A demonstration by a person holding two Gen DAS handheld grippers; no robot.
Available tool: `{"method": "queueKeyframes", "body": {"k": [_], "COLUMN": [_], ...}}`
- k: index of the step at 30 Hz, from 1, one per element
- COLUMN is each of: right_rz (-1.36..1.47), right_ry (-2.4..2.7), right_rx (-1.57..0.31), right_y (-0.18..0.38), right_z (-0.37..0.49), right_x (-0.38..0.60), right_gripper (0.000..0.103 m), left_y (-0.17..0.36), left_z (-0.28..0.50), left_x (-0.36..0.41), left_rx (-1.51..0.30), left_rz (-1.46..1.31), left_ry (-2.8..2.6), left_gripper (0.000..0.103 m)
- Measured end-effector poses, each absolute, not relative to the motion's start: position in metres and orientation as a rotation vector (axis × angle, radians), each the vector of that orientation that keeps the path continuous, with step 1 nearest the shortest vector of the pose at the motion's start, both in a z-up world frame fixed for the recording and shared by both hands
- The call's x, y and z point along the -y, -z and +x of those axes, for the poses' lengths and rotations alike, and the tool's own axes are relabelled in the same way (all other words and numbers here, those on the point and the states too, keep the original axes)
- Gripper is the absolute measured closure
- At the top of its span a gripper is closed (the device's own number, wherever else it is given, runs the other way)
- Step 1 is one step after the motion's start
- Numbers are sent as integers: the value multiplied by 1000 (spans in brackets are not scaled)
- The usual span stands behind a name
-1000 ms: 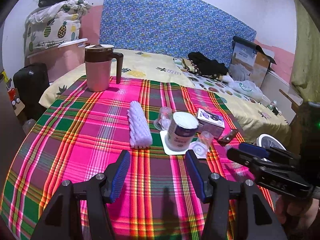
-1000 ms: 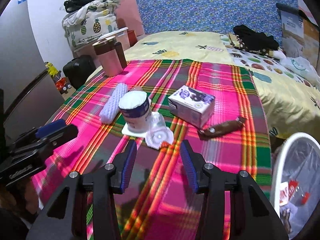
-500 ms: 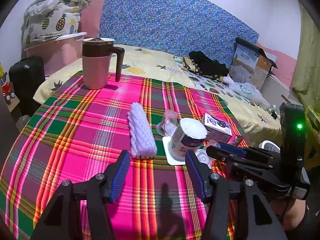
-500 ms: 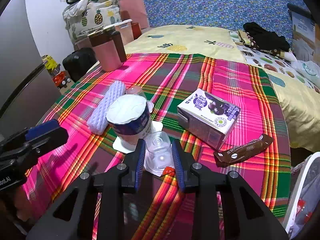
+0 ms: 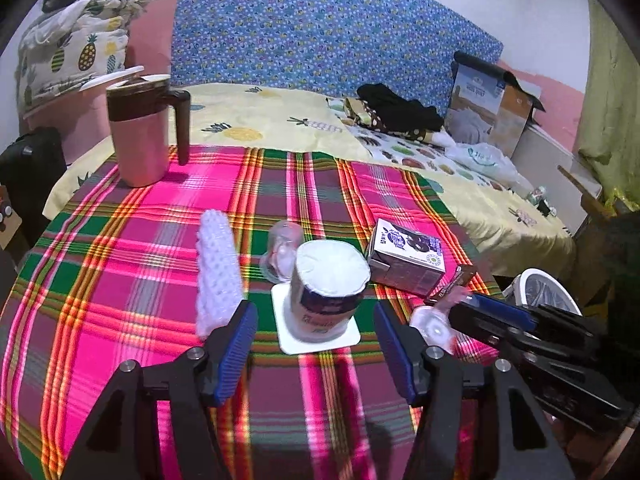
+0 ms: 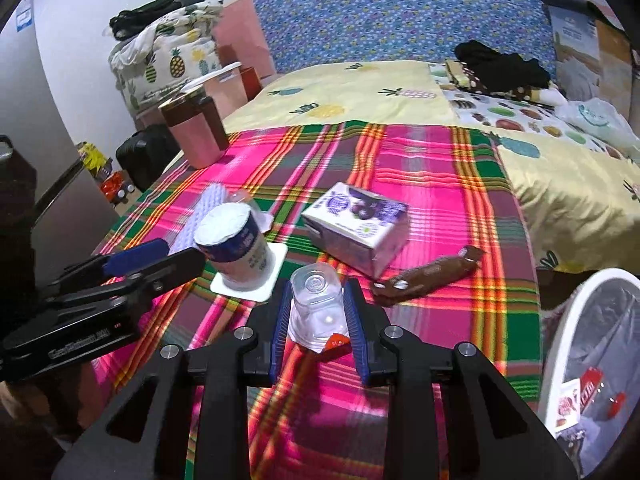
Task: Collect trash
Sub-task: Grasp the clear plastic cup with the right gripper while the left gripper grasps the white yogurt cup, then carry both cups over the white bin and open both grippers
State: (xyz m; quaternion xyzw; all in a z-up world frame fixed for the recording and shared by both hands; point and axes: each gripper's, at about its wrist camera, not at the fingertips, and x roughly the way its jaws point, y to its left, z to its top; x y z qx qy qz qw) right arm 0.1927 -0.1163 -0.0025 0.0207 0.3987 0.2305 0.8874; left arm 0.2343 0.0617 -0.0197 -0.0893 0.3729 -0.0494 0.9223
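My right gripper (image 6: pixel 316 314) is shut on a clear plastic cup (image 6: pixel 316 304), held upside down low over the plaid tablecloth (image 6: pixel 440 184). From the left wrist view that gripper (image 5: pixel 460 320) and the clear plastic cup (image 5: pixel 434 324) show at the right. My left gripper (image 5: pixel 314 332) has its jaws opening, and its pads touch nothing. A white yogurt tub (image 5: pixel 328 292) stands upside down on its square lid just ahead of its tips. A purple milk carton (image 6: pixel 356 224), a brown snack wrapper (image 6: pixel 428 278) and a second clear cup (image 5: pixel 282 252) lie on the cloth.
A white-rimmed bin (image 6: pixel 560 340) with a plastic liner and some litter stands beside the table on the right. A white knobbly roll (image 5: pixel 218 264) lies left of the tub. A pink jug (image 5: pixel 140 136) stands at the far left corner. A bed lies behind the table.
My right gripper went forward and closed on the clear cup. My left gripper advanced toward the yogurt tub, and its jaws now stand a little wider.
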Motion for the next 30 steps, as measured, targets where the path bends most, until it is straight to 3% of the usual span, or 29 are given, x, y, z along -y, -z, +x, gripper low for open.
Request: {"method": "queueKeyframes", "body": {"k": [12,16,30], "right_rz": [94,101,88], "right_ry": [-452,-450,-431], "right_rx": [-822,-814,-780], "right_y": [6,4,-10], "right_z": [196,194,175], "right_x": [139,144,155], "right_gripper": [75,75,75], "left_y": [32,32,6], "left_z": [269,269,223], "left_x": [-41,-41,-23], "left_rx": [-806,-801,-730], "left_rz": [-142,-136,-96], "left_ry": [47,29,42], "left_gripper": [42,53,53]}}
